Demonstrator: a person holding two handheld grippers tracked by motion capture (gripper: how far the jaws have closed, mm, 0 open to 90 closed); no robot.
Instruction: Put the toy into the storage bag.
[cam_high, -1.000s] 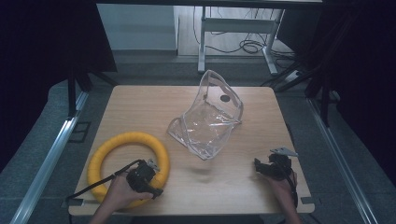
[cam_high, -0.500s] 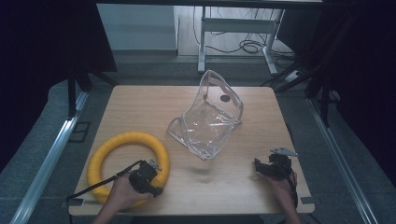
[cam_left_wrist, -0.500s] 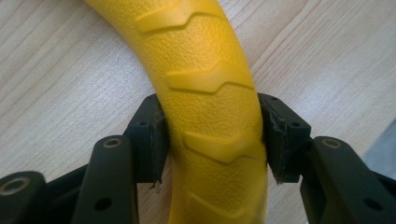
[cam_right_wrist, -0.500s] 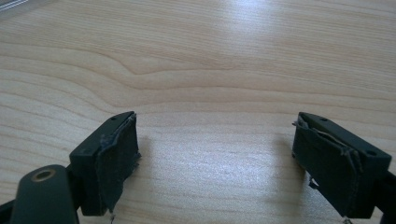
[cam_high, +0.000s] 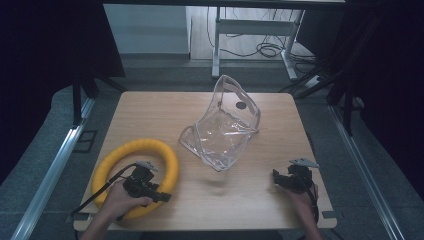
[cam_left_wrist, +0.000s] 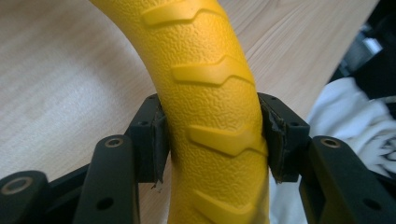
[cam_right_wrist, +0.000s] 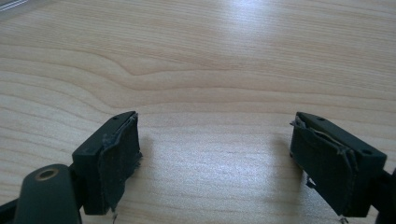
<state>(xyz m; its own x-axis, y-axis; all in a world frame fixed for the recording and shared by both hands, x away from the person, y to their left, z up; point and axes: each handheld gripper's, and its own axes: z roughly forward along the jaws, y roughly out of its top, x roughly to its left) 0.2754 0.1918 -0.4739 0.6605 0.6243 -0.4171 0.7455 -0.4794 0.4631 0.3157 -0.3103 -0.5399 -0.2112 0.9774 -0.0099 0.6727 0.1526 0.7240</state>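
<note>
No readable text, label, brand or number anywhere.

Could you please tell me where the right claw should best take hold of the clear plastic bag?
Probably the raised top edge of the clear plastic bag, coming from the near right side. It stands upright and thin, so the open right claw can pinch it.

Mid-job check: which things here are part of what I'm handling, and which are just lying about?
In the job:
- yellow ring, clamped between the left gripper jaws
- clear plastic bag, nearest thing on the table

Lying about:
- right gripper, jaws open over bare wood, holding nothing
- cables on the floor beyond
</note>
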